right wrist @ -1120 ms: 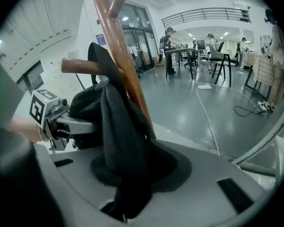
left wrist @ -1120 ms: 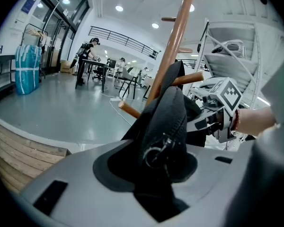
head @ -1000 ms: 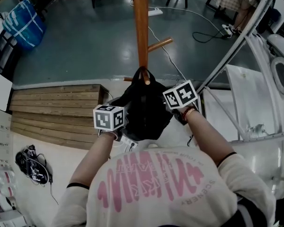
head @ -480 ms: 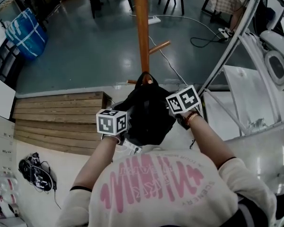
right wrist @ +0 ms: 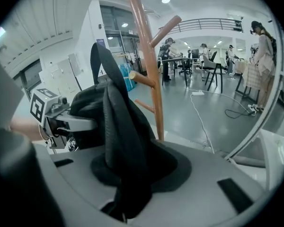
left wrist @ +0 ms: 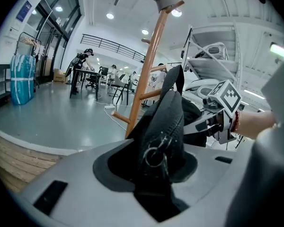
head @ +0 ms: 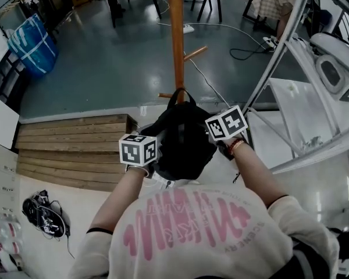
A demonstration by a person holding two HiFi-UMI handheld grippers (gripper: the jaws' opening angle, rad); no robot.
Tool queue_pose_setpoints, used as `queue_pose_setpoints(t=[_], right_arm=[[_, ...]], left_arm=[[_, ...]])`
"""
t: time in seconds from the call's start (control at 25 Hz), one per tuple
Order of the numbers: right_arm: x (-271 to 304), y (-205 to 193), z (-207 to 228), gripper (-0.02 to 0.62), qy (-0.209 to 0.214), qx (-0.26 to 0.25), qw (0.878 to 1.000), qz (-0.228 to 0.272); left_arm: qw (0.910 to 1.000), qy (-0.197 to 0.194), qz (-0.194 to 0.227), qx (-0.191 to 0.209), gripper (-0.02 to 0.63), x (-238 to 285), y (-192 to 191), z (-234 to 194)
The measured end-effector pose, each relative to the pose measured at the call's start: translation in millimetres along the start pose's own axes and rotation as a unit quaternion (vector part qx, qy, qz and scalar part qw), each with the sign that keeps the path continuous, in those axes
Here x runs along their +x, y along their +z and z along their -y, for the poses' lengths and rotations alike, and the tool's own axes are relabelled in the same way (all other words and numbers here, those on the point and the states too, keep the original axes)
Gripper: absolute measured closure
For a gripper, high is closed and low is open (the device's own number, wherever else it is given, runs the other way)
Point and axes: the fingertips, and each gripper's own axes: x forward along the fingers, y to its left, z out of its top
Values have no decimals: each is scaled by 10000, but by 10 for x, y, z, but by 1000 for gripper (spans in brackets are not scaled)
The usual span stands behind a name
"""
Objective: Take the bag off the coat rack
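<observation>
Grey workshop floor (head: 104,57) below, and the black bag (head: 183,138) hangs right beside the wooden coat rack (head: 175,39), left gripper (left wrist: 154,188) clamped on its zippered edge, right gripper (right wrist: 125,193) pinching the opposite side.

We lose the coat rack (head: 176,39) past the head view's upper edge; the people (left wrist: 86,60) mid-left in the left gripper view are too small to make out.

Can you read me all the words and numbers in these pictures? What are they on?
No text reads clearly.
Pink print on the person's shirt: upside down and warped, unreadable.
Marker cubes: black-and-white square patterns only, no letters.
Blue sign on the wall: too small to read.
</observation>
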Motion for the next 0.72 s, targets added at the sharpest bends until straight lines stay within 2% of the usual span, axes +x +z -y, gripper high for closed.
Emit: queue_pose_setpoints(t=[0.32,0.72], right_arm=[[-198,-150,-273,485,-282,26,9996,84],[-278,-428,-650,485,-378,179,9991,21]], left_arm=[[9999,-73,100,-49,472,-267,-123,119],[9998,-191,0,-75,472,-598,-401,177]])
